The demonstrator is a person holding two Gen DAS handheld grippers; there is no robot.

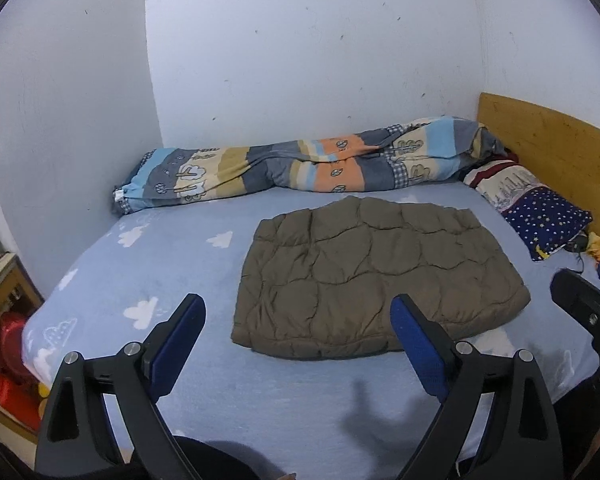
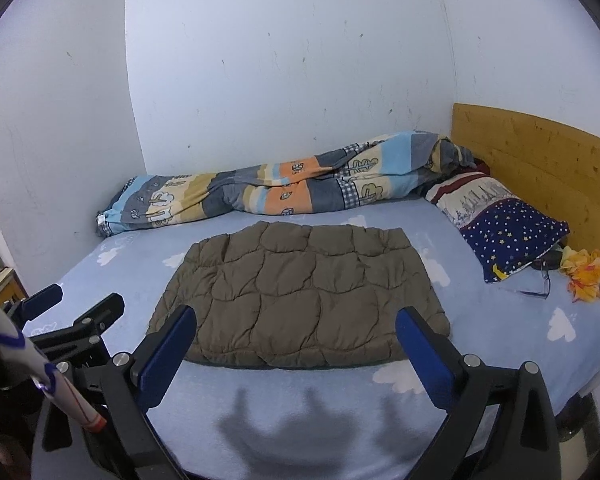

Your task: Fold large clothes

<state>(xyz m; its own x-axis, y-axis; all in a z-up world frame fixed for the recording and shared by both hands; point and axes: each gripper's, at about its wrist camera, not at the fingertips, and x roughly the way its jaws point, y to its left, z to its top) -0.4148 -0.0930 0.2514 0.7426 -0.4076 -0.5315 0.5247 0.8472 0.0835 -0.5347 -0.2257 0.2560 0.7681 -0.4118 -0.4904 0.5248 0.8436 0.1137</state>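
Observation:
A brown quilted garment (image 1: 376,276) lies folded into a flat rectangle on the light blue bed sheet (image 1: 172,280); it also shows in the right wrist view (image 2: 300,292). My left gripper (image 1: 298,306) is open and empty, held above the bed's near edge, short of the garment's near left corner. My right gripper (image 2: 296,318) is open and empty, held just in front of the garment's near edge. The left gripper shows at the left of the right wrist view (image 2: 82,300). Part of the right gripper shows at the right edge of the left wrist view (image 1: 588,304).
A rolled striped duvet (image 2: 284,188) lies along the back wall. A starry pillow (image 2: 512,236) leans by the wooden headboard (image 2: 540,168). Glasses (image 2: 536,284) and an orange-yellow item (image 2: 584,272) lie at the right. Red items (image 1: 4,364) sit beside the bed on the left.

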